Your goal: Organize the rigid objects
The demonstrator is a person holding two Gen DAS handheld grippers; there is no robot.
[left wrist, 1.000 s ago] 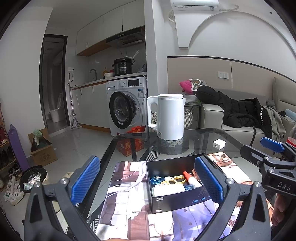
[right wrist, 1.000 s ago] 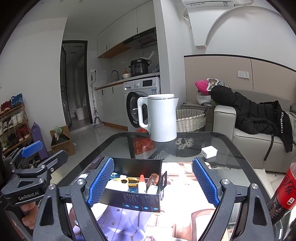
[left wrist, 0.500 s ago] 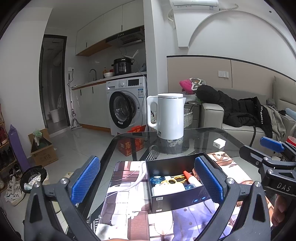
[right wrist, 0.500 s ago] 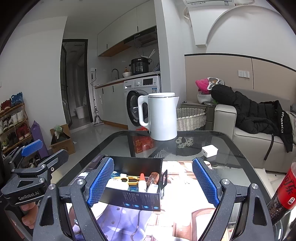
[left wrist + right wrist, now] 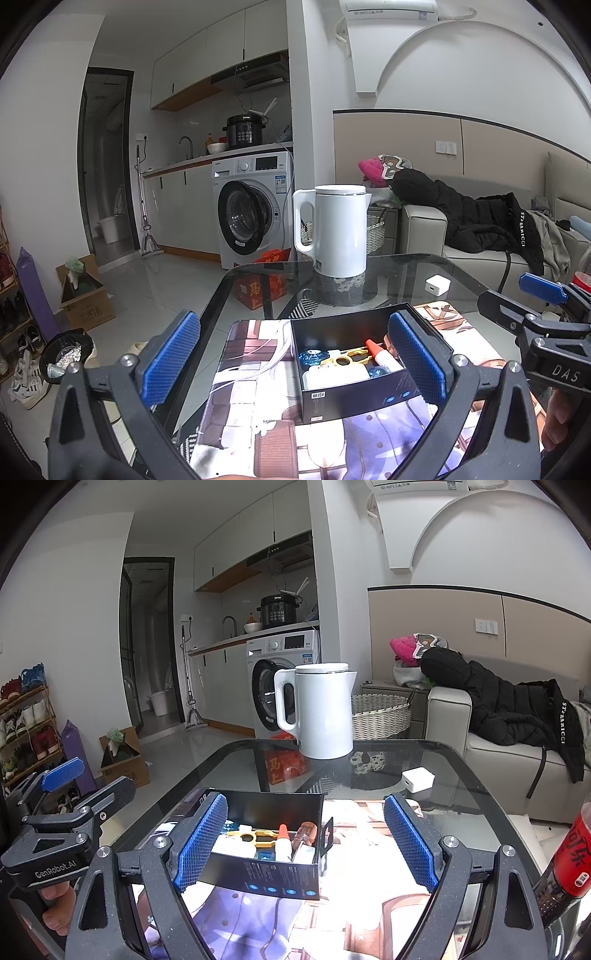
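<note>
A small open-plan flat with a white front-loading washing machine [image 5: 253, 210] under a kitchen counter forms the background; in the foreground stands a dark glass-topped table [image 5: 476, 794] partly covered by a printed patchwork-pattern mat [image 5: 255, 417]. The landmark is an open black rectangular cardboard box [image 5: 280, 880] resting on that mat. Inside the box lie a yellow flat metal tool [image 5: 258, 836], a small white glue bottle with a red nozzle [image 5: 283, 843], a screwdriver with a translucent orange-brown handle [image 5: 304, 832], a blue translucent plastic piece [image 5: 312, 357] and a white block-shaped item [image 5: 336, 374]; these crowd the box floor and partly overlap, so their exact contacts cannot be told. Beyond the box, at the far edge of the table, a white electric kettle with a loop handle [image 5: 338, 230] stands upright, and to the right of the box, well apart from it, sits a small white square charger [image 5: 417, 780]. A red-labelled dark cola bottle [image 5: 570, 860] stands further right of the box, at the edge of the right wrist view. The left gripper [image 5: 295, 362], with blue textured pads, stands with its tongs wide apart, one pad before the box's right wall and the other left of the box, holding nothing. The right gripper [image 5: 306, 843] likewise has its tongs wide apart, its left pad before the box's left end, not clamped on it.
</note>
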